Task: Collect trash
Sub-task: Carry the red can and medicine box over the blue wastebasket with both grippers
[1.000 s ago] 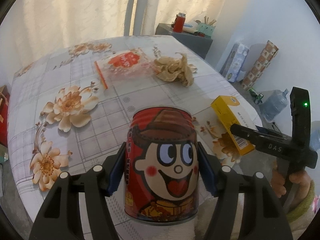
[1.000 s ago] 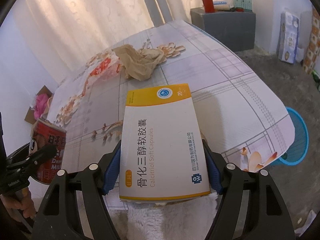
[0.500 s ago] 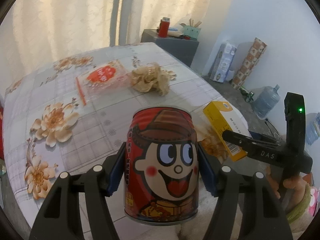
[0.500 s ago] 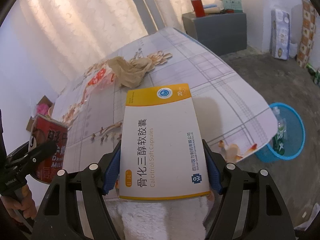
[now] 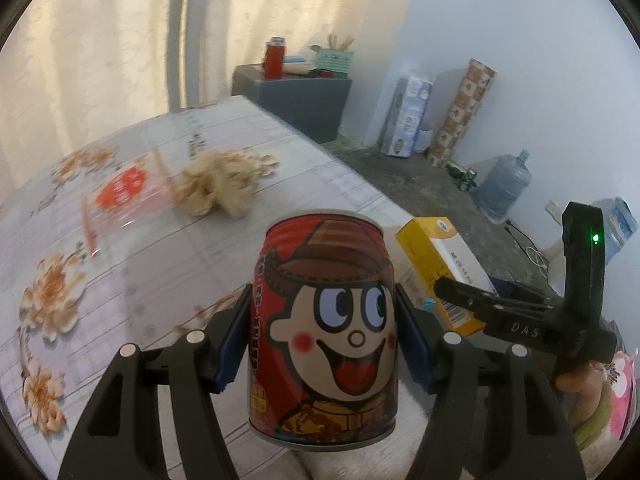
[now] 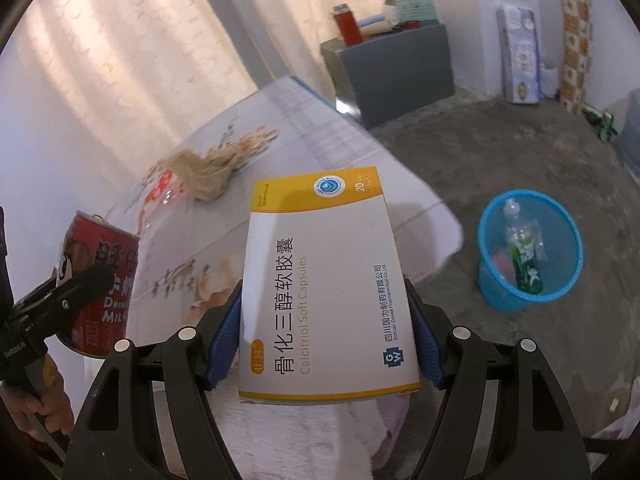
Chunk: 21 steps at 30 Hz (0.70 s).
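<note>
Your left hand-held gripper [image 5: 324, 344] clamps the red cartoon-faced drink can [image 5: 325, 316]; your right hand-held gripper [image 6: 324, 344] clamps the white-and-yellow cardboard medicine box [image 6: 324, 284]. The blue mesh wastebasket [image 6: 530, 288] stands on the floor, nearer your right.

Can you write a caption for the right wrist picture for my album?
Right gripper carries a medicine box toward the blue bin.

Basket [image 6: 490, 276] on floor, right of table [image 6: 304, 128]
</note>
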Available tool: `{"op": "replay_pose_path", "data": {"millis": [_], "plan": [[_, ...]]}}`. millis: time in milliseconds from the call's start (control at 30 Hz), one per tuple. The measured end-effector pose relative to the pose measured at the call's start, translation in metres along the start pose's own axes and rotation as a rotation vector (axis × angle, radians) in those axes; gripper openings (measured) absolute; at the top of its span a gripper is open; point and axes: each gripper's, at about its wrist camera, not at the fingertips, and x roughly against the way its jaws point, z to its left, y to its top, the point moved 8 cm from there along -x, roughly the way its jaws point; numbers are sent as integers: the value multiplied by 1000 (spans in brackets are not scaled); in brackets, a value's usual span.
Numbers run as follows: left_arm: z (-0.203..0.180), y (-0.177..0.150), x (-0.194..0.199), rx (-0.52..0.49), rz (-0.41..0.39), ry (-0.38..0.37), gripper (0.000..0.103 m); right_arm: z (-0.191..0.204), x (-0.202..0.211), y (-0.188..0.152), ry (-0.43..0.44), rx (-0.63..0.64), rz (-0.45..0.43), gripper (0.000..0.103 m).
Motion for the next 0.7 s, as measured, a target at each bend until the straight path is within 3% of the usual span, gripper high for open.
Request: {"op": "replay_pose_path", "data": {"millis": [433, 700], "plan": [[-91, 42, -50, -101, 26, -124, 64, -86, 19, 8, -67, -142, -64, 68], [-153, 63, -98, -113, 96, -239, 64, -152, 32, 12, -145, -237, -102, 68]]}}
